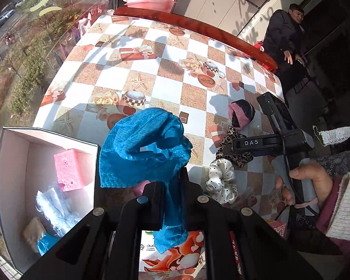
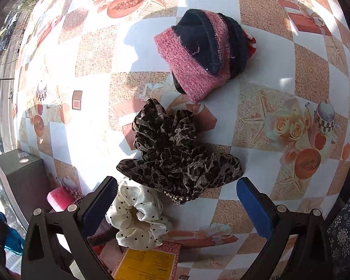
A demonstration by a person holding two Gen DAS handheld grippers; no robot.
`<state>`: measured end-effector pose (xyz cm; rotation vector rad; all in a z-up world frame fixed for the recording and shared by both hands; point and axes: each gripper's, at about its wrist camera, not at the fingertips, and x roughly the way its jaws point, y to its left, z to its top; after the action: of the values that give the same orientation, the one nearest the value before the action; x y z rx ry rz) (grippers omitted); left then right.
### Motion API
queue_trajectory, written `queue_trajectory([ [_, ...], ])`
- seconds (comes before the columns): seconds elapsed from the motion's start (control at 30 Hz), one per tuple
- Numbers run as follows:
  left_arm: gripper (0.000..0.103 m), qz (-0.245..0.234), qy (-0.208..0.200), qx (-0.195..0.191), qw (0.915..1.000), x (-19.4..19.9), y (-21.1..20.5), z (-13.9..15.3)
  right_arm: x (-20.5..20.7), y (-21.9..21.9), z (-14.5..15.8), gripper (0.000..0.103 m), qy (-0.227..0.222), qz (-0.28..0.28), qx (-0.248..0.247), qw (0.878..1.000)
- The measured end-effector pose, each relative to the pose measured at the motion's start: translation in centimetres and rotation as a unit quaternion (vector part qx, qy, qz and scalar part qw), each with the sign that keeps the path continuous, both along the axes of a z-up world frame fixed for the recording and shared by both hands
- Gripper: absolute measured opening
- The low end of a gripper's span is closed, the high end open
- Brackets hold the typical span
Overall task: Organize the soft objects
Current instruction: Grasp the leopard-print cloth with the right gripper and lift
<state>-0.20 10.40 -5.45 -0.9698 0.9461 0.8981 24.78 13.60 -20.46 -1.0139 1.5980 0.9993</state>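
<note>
My left gripper (image 1: pixel 172 182) is shut on a blue waffle cloth (image 1: pixel 144 147) and holds it up beside an open white box (image 1: pixel 14 154). The box holds a pink sponge (image 1: pixel 67 170), a clear wrapper and another blue cloth. My right gripper (image 2: pixel 177 193) is open and empty, low over a leopard-print scrunchie (image 2: pixel 175 156) and a white polka-dot scrunchie (image 2: pixel 137 219). A rolled pink and black knit piece (image 2: pixel 203 56) lies farther out. The three also show in the left wrist view: leopard (image 1: pixel 233 147), white (image 1: pixel 222 179), knit (image 1: pixel 241 114).
The table (image 1: pixel 170 53) has a checkered patterned cover. A pink basin (image 1: pixel 150 0) stands at its far end. A man (image 1: pixel 287 39) sits past the far right corner. A dark box (image 2: pixel 23 175) and a pink sponge (image 2: pixel 58 198) sit left of my right gripper.
</note>
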Motion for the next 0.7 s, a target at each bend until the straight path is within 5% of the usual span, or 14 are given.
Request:
queue_trajectory([
  [0.23,0.012,-0.01,0.024,-0.003,0.9996,0.0,-1.5,-0.6,-1.9,0.2,-2.1,0.103,-0.06,0.065,-0.009,0.996],
  [0.43,0.012,-0.037,0.047,-0.001,0.9982,0.8,-2.6,-0.5,-2.2,-1.0,-1.8,0.102,-0.066,0.06,0.0,0.996],
  [0.5,0.012,-0.042,0.049,-0.002,0.9979,0.9,-2.8,-0.3,-2.4,-2.1,-0.9,0.093,-0.073,0.059,0.014,0.995],
  [0.53,0.012,-0.044,0.05,-0.003,0.9978,0.9,-2.8,-0.2,-2.4,-2.4,-0.4,0.075,-0.078,0.06,0.022,0.995],
  [0.57,0.012,-0.048,0.05,-0.003,0.9976,0.9,-3.0,-0.1,-2.4,-3.0,0.3,0.047,-0.079,0.061,0.032,0.994],
  [0.7,0.012,-0.068,0.056,0.0,0.9961,1.1,-3.7,0.6,-1.2,-4.8,2.0,0.043,-0.084,0.05,0.056,0.994],
])
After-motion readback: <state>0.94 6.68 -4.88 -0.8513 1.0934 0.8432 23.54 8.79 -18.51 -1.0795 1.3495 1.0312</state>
